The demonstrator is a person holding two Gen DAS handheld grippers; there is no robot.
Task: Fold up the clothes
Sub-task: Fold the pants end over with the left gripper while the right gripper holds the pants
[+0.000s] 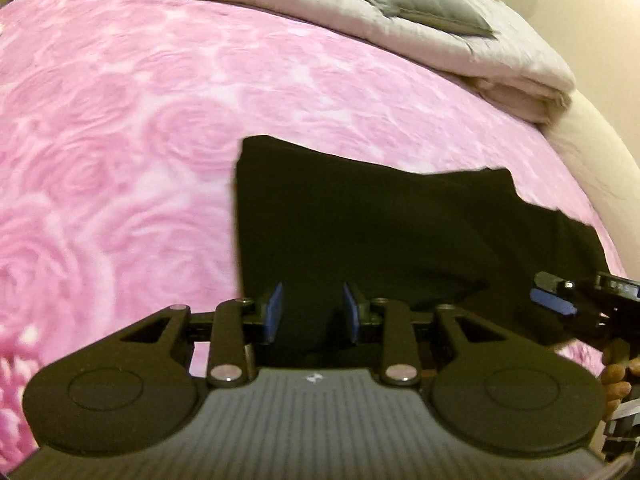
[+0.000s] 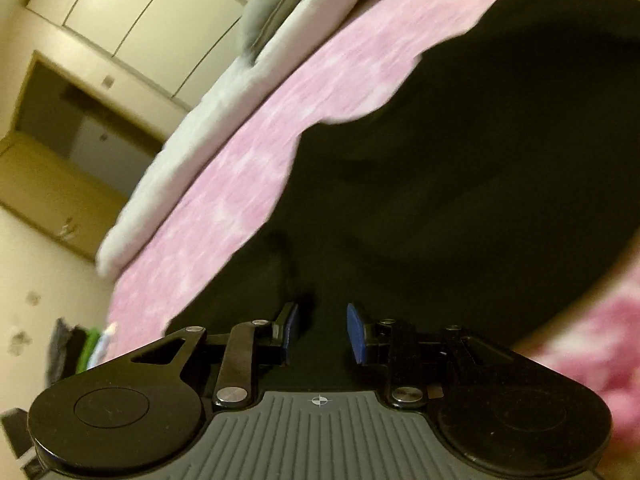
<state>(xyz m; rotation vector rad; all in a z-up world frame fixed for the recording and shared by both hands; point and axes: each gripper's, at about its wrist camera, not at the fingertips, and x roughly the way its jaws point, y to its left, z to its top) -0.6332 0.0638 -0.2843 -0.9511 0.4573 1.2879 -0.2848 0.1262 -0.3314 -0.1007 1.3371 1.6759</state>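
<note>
The bed [image 1: 120, 128] is covered by a pink rose-patterned blanket, on which the black garment [image 1: 400, 240] is spread, nearer the right side as seen from the left wrist; a pale folded quilt [image 1: 500, 68] and a grey pillow [image 1: 420, 0] are piled along the far edge, well apart from the garment. In the right wrist view the same garment [image 2: 460, 160] fills the middle and right of the picture, its edge wavy against the pink, and the view is blurred, so seams and hems cannot be made out.

The left gripper [image 1: 313, 312] is held over the near part of the garment with its jaws partly apart; dark cloth is seen behind the gap, but whether any cloth lies between the blue pads [image 1: 274, 308] cannot be told, and nothing is seen to be pinched. The right gripper [image 2: 323, 330] is likewise held with a moderate gap over the garment, and no cloth is seen clamped; its tip is also seen at the right edge of the left view, close above the garment.

The step in hand is judged to be taking hold of the near edge for a fold; it would best be done by both grippers being lowered to matching points on that edge, a single layer being caught at each; the jaws should be closed fully before lifting, and the cloth carried over evenly so that no wrinkle is dragged along.
</note>
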